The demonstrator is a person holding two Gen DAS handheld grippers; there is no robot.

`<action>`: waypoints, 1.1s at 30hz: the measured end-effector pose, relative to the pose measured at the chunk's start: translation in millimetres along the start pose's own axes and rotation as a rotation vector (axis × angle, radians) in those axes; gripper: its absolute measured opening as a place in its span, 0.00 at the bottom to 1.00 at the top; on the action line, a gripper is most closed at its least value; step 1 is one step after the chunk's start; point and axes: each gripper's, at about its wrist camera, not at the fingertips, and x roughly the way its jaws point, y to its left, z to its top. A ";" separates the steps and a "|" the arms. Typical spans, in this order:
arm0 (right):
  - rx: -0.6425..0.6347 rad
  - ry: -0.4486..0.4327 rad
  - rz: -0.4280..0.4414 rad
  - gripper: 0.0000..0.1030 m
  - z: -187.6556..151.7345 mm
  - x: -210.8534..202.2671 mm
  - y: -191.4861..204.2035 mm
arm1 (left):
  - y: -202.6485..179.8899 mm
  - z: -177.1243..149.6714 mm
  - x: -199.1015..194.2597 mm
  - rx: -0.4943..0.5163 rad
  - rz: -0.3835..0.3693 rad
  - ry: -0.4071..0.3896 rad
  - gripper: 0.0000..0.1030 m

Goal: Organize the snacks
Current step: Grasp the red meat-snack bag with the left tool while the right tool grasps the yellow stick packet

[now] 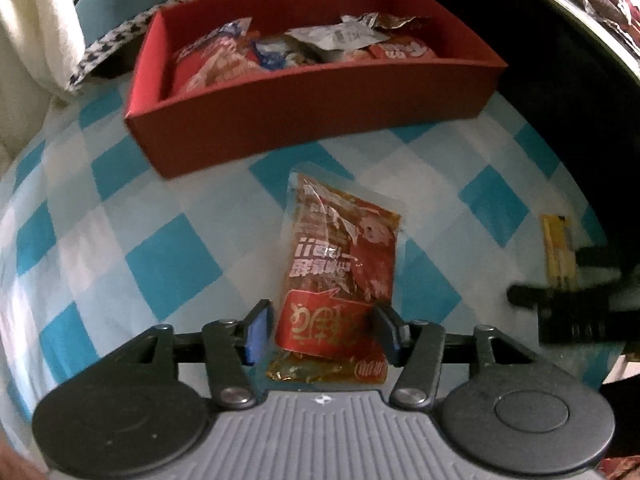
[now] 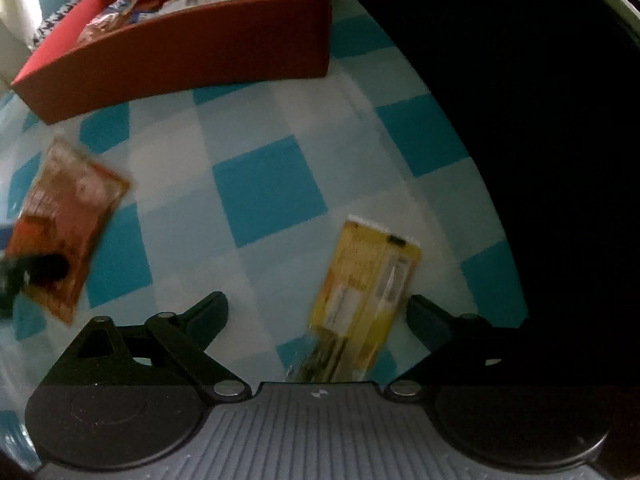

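Left wrist, crinkled red snack packet [image 1: 340, 264], glossy

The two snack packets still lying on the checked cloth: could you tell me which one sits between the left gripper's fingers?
The red-orange packet, straddled by the left gripper. The yellow packet lies apart, under the wide-open right gripper.

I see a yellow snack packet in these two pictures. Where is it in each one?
Left wrist view: the yellow packet lies at the far right edge, partly behind the other gripper.
Right wrist view: the yellow packet lies low and right of centre, between the open fingers.
Shared landmark: the red box at the top.
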 end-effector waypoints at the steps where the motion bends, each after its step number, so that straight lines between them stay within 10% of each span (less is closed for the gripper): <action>1: -0.014 -0.021 -0.006 1.00 -5.1 -0.8 1.3 | -2.9 2.1 4.2 0.012 0.011 -0.001 0.61; 8: -0.028 -0.043 0.000 1.00 -14.3 -1.5 -2.0 | -28.5 10.5 21.0 0.129 0.078 -0.023 0.75; 12: -0.059 -0.032 0.001 0.96 -13.5 -3.9 3.5 | -28.6 9.3 16.7 0.145 0.055 -0.015 0.61; 16: -0.119 -0.054 0.017 0.67 -18.4 -15.3 12.2 | -30.1 2.7 8.5 0.201 0.140 -0.038 0.54; 21: -0.087 -0.061 0.065 0.44 -11.8 -22.7 8.7 | -13.0 7.7 2.8 0.119 0.119 -0.037 0.53; 33: -0.015 -0.172 0.154 0.40 9.7 -48.0 3.6 | 6.8 20.5 -30.9 -0.008 0.034 -0.126 0.52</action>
